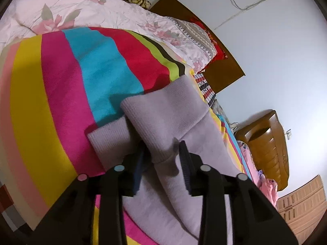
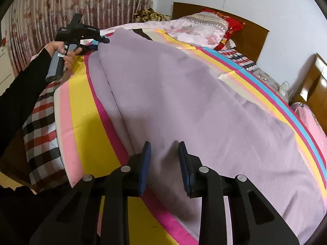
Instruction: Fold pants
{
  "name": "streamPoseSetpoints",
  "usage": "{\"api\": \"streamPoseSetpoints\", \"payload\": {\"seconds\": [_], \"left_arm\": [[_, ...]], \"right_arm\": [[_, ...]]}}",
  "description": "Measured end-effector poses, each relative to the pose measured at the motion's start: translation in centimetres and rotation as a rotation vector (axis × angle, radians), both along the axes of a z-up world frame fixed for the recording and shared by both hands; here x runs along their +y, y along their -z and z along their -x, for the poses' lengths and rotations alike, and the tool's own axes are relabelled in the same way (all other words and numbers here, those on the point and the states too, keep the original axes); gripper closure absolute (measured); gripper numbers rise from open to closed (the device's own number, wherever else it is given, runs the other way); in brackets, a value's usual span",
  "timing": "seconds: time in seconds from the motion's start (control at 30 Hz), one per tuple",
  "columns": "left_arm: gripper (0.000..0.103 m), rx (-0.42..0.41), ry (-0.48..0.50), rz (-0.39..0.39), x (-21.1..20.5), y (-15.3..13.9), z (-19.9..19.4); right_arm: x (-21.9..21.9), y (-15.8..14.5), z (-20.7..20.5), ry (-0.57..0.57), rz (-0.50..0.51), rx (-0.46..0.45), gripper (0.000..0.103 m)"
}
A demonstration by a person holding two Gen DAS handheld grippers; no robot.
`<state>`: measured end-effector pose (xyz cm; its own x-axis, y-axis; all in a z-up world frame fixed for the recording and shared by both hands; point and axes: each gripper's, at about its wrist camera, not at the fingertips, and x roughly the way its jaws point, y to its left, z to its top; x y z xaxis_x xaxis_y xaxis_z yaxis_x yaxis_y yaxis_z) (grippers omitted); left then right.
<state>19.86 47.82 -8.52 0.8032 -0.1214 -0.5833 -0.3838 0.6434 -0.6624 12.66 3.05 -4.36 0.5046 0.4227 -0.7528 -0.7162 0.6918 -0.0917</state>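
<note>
Left hand-held gripper (image 1: 162,159): my jaws stand narrowed around the ribbed cuff (image 1: 161,122) of the top leg; the cloth sits between the pads, though I cannot tell if they bite yet

Right hand-held gripper (image 2: 164,163): partly spread, hovering over the near end of the pants with bare cloth below, pinching nothing (the pads hang clear of it, by my reading)

Pants (image 2: 184,94): lilac knit, laid lengthwise on the striped blanket (image 2: 85,110) that covers the bed, one leg stacked on the other, running away from my right hand to my left

How they handle: soft, light and limp, I judge; no stiffness to carry a fold, so one held end will sag and drag, and the fleecy face should grip the pads well

Where to hold: the cuffs for my left (doubled rib, thicker bite); the waist edge for my right, pinching both layers together

Left hand (image 2: 61,51): seen far off from my right camera, wrapped round the grey handle at the cuff end

Farther off: floral quilt (image 2: 194,30), then the wooden headboard (image 2: 255,34)
</note>
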Motion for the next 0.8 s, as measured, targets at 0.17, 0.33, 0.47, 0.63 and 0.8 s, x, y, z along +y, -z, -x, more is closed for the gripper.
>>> {"api": "streamPoseSetpoints", "payload": {"seconds": [0.17,0.33,0.47,0.63,0.8], "left_arm": [[0.054,0.028,0.021,-0.06,-0.9,-0.6,-0.8],[0.053,0.068,0.028,-0.11,-1.5,-0.8,-1.4],[0.053,0.082,0.032,-0.127,-1.6,-0.7,-1.6],[0.054,0.088,0.037,-0.146,-1.8,-0.6,-1.7],[0.056,0.09,0.036,-0.15,-1.7,-0.5,-1.7]], "right_arm": [[1.2,-0.3,1.0,-0.067,-0.015,-0.029,0.075],[2.7,1.1,0.8,-0.099,0.034,-0.011,0.074],[2.7,1.1,0.8,-0.095,0.026,-0.001,0.074],[3.0,0.7,1.3,-0.104,0.054,-0.011,0.074],[3.2,0.9,1.2,-0.108,0.061,-0.022,0.074]]}}
